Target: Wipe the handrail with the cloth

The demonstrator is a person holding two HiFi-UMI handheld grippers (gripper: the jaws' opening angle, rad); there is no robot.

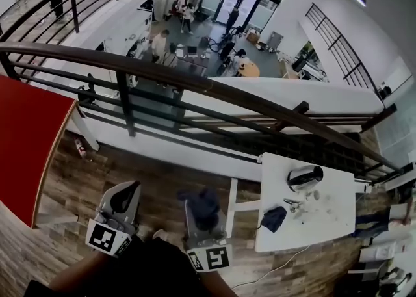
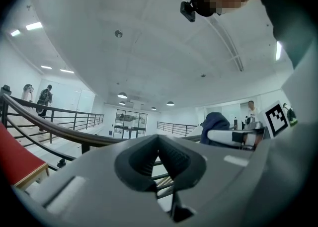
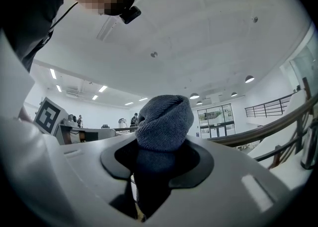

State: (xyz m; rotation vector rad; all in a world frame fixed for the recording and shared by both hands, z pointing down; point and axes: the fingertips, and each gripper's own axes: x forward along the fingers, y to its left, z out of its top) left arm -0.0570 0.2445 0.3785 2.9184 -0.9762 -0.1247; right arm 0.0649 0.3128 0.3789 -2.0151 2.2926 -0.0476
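Note:
The dark handrail point(image 1: 195, 82) curves across the head view from upper left to lower right, above several thinner bars. Both grippers are held low, on my side of the rail and apart from it. My right gripper point(image 1: 203, 211) is shut on a grey-blue knitted cloth point(image 3: 165, 121), which bulges out past its fingertips. My left gripper point(image 1: 126, 193) is shut with nothing in it; its dark pads point(image 2: 171, 156) meet at the tips. The rail also shows as a dark band in the left gripper view point(image 2: 59, 131) and in the right gripper view point(image 3: 271, 127).
A red panel point(image 1: 26, 136) stands at the left by the rail. Far below the balcony are a wooden floor, a white table point(image 1: 338, 224) with small items, and an office area with people. Another railing point(image 1: 338, 42) runs at the upper right.

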